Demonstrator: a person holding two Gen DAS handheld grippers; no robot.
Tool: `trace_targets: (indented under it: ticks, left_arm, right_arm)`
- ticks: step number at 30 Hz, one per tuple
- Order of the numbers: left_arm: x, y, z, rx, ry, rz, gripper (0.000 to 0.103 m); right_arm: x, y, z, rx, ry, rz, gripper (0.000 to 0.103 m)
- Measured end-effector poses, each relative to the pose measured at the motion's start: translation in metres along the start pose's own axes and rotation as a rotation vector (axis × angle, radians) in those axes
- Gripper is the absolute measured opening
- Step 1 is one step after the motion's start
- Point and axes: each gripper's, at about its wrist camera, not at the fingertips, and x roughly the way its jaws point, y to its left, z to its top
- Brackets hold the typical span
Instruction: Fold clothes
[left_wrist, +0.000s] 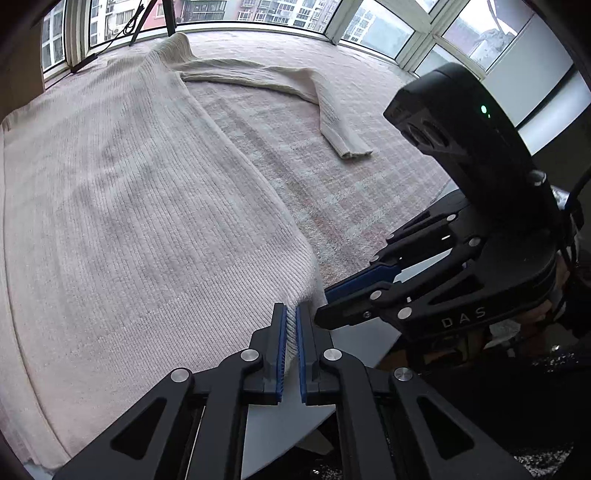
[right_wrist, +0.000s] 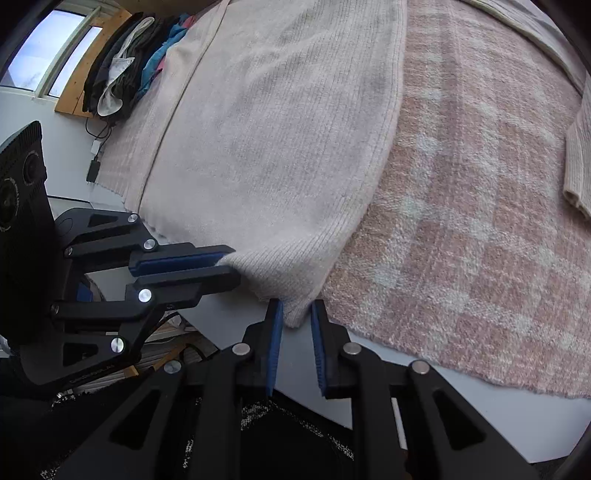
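Looking down both tools, we saw a cream ribbed sweater (left_wrist: 140, 192) spread flat on a pink checked blanket (left_wrist: 332, 192) that covered the white bench (right_wrist: 424, 391). We saw no container in either view; a pile of dark and blue clothes (right_wrist: 125, 70) lay loose at the far end of the bench, against a wooden frame.

The sweater's long axis ran away from us, hem nearest and collar (left_wrist: 177, 42) towards the windows (left_wrist: 373, 26). One sleeve (left_wrist: 295, 88) stretched sideways from the shoulder, then bent back towards us, its cuff resting on the blanket well apart from the body.

The left tool (left_wrist: 291, 325) was clenched on the near corner of the hem, ribbed knit showing between its blue pads (left_wrist: 281, 350). The right tool (right_wrist: 296, 314) was just beside it, on the same corner; its pads stood a little apart in its own view, with the tip of the hem corner between them, and we could not tell whether they pressed on the cloth. In the left view its fingers met the fabric edge right beside the left tool's.
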Motion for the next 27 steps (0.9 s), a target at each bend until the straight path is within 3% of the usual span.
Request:
trace_targets:
  ticks: [3, 6, 8, 11, 14, 20, 25, 27]
  left_arm:
    - [-0.008, -0.006, 0.001, 0.003, 0.014, -0.146, 0.007]
    - [-0.014, -0.012, 0.008, 0.042, -0.033, -0.055, 0.020]
    - [-0.004, -0.007, 0.012, 0.031, -0.031, 0.001, 0.020]
    - [0.025, -0.003, 0.007, 0.034, 0.046, 0.049, 0.020]
    - [0.035, -0.009, 0.015, 0.064, 0.053, 0.044, 0.020]
    - [0.059, -0.021, 0.096, 0.097, -0.051, 0.017, 0.035]
    - [0.116, -0.039, 0.155, 0.140, -0.014, 0.044, 0.036]
    - [0.131, -0.042, 0.169, 0.119, -0.002, 0.011, 0.036]
  right_arm:
    - [-0.010, -0.002, -0.001, -0.027, 0.010, 0.008, 0.005]
    - [-0.034, -0.017, -0.005, -0.025, 0.002, 0.028, 0.007]
    - [-0.053, -0.031, -0.008, 0.009, -0.046, 0.033, 0.007]
    - [-0.078, -0.055, -0.004, 0.095, -0.127, 0.045, 0.007]
    - [-0.107, -0.081, -0.001, 0.179, -0.220, 0.024, 0.008]
    - [-0.171, -0.143, -0.014, 0.342, -0.389, 0.069, 0.021]
    - [-0.204, -0.168, -0.022, 0.419, -0.467, 0.039, 0.021]
    - [-0.215, -0.173, -0.028, 0.424, -0.484, 0.018, 0.021]
